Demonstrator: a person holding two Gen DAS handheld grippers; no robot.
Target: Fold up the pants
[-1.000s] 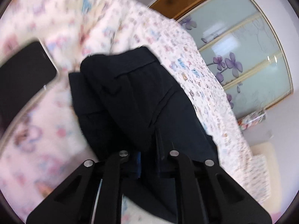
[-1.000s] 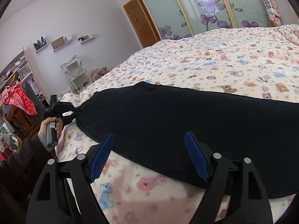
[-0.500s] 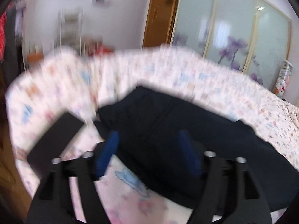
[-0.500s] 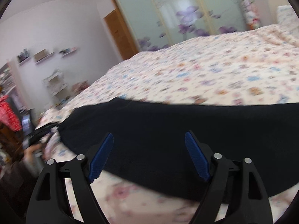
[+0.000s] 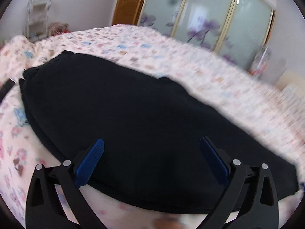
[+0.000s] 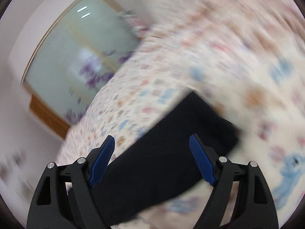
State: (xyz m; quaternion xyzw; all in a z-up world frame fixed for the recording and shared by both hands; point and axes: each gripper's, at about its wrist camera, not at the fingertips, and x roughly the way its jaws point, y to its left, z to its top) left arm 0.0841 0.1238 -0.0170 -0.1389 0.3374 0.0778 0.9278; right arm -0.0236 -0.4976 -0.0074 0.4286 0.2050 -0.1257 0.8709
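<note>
No legible text anywhere.

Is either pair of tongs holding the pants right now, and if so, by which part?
Nothing is held. Left tongs and right tongs are both open above the black pants, which lie on the bed.

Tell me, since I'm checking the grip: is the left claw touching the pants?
Cannot tell. In the left wrist view the left claw is open over the pants, nothing pinched between its pads, but no clear gap or contact shows.
</note>
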